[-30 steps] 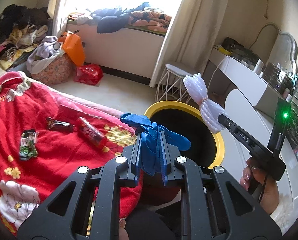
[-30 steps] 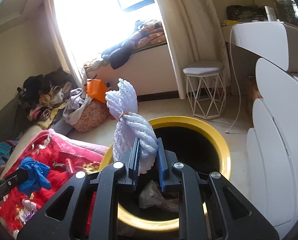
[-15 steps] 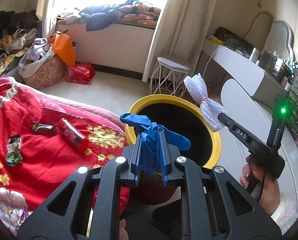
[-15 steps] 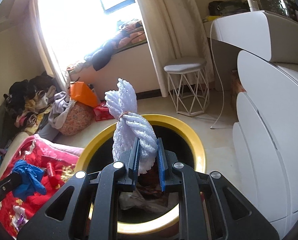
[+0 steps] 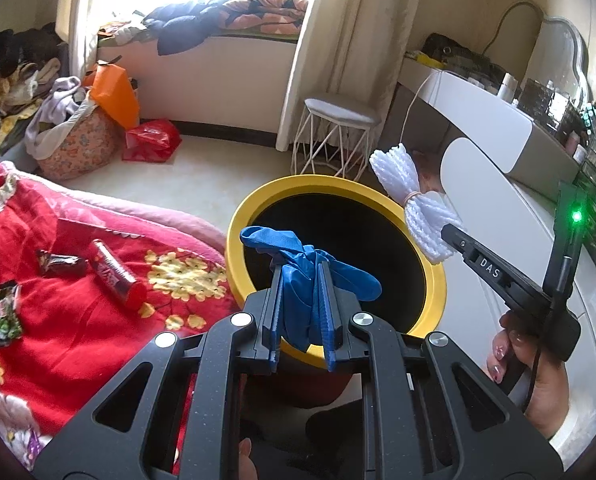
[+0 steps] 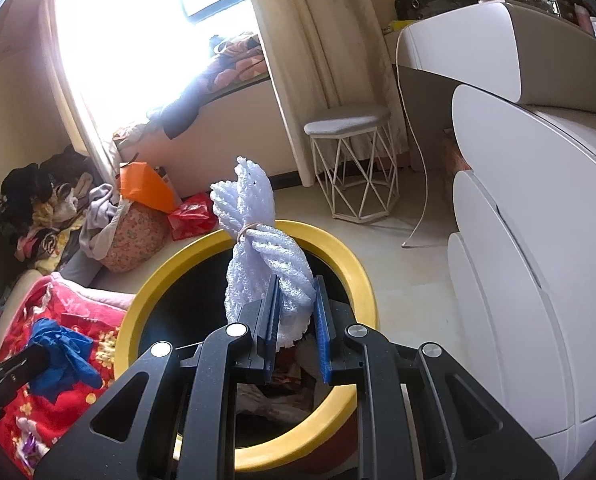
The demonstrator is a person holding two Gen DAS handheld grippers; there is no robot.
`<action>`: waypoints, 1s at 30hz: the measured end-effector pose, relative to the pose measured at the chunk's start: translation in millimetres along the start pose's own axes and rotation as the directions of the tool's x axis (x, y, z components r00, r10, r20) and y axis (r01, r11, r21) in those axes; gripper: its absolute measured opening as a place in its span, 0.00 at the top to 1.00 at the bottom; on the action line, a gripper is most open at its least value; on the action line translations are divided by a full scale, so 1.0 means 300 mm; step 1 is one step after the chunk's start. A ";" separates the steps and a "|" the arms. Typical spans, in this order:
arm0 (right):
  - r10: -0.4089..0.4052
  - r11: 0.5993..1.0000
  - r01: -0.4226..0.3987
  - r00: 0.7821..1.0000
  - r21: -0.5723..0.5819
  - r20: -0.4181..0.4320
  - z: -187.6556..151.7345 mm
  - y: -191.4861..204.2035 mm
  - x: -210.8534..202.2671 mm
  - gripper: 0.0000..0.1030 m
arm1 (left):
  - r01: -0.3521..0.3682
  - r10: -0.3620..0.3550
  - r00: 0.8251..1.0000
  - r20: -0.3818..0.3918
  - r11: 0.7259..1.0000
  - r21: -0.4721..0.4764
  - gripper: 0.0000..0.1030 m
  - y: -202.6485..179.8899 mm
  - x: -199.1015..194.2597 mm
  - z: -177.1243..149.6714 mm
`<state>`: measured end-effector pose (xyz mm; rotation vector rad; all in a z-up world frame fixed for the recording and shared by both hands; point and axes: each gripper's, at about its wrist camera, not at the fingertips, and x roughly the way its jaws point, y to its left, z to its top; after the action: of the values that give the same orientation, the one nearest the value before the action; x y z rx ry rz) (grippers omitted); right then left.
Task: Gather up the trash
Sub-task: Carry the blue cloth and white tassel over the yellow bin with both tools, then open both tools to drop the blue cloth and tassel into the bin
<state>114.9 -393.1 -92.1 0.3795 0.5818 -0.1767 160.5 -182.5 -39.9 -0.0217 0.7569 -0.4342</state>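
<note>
A bed with a red floral blanket (image 5: 78, 312) stood beside a yellow-rimmed trash bin (image 5: 434, 276), whose dark interior already held some crumpled refuse, visible in the right wrist view. The task appeared partly done: two pieces were in transit, and at least three remained on the blanket, namely a red cylindrical tube (image 5: 114, 276), a dark wrapper (image 5: 60, 266) and a green-printed packet (image 5: 7, 314). The left hand-held gripper (image 5: 301, 300) was clamped on a blue glove (image 5: 298, 280), which bulged above and between the jaws and hung over the near rim of the bin. The right hand-held gripper (image 6: 296, 312) was clamped on a white foam net bundle (image 6: 266, 256), tied at its waist with a rubber band; the bundle projected upward from the jaws, over the opening of the bin. Neither piece had yet been released. Judged from these positions, the drop into the bin was the step in hand, and further trips to the bed were left.
</note>
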 end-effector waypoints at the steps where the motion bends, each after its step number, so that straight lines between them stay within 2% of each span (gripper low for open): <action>1: 0.000 1.000 0.000 1.000 0.000 -0.001 -0.001 0.001 0.001 0.85 | 0.000 0.000 1.000 -0.004 1.000 0.005 0.89 -0.006 0.011 0.003; 12: 0.009 1.000 -0.009 1.000 -0.008 -0.023 -0.001 -0.005 0.017 0.85 | -0.018 0.019 0.998 -0.051 0.999 0.036 0.89 -0.039 0.123 0.045; 21: 0.045 0.999 -0.046 0.998 -0.026 -0.036 -0.001 0.004 0.032 0.84 | -0.028 0.029 0.998 -0.064 0.999 0.024 0.89 -0.042 0.184 0.097; 26: 0.062 0.997 -0.064 0.997 -0.039 -0.048 -0.003 0.015 0.038 0.79 | -0.030 0.030 0.998 -0.054 0.999 0.014 0.86 -0.040 0.201 0.131; 28: 0.060 0.997 -0.062 0.997 -0.036 -0.046 -0.003 0.010 0.040 0.70 | -0.029 0.030 0.998 -0.052 1.000 0.008 0.69 -0.035 0.203 0.137; 29: 0.062 0.997 -0.063 0.997 -0.033 -0.043 -0.004 0.010 0.039 0.66 | -0.030 0.031 0.998 -0.048 1.000 0.007 0.64 -0.037 0.201 0.139; 30: 0.060 0.998 -0.062 0.997 -0.030 -0.042 -0.003 0.008 0.039 0.65 | -0.033 0.033 0.999 -0.043 0.999 0.008 0.55 -0.038 0.198 0.140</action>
<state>124.8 -391.1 -98.6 0.3705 0.6116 -0.1012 222.4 -221.6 -46.5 0.0068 0.7974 -0.4069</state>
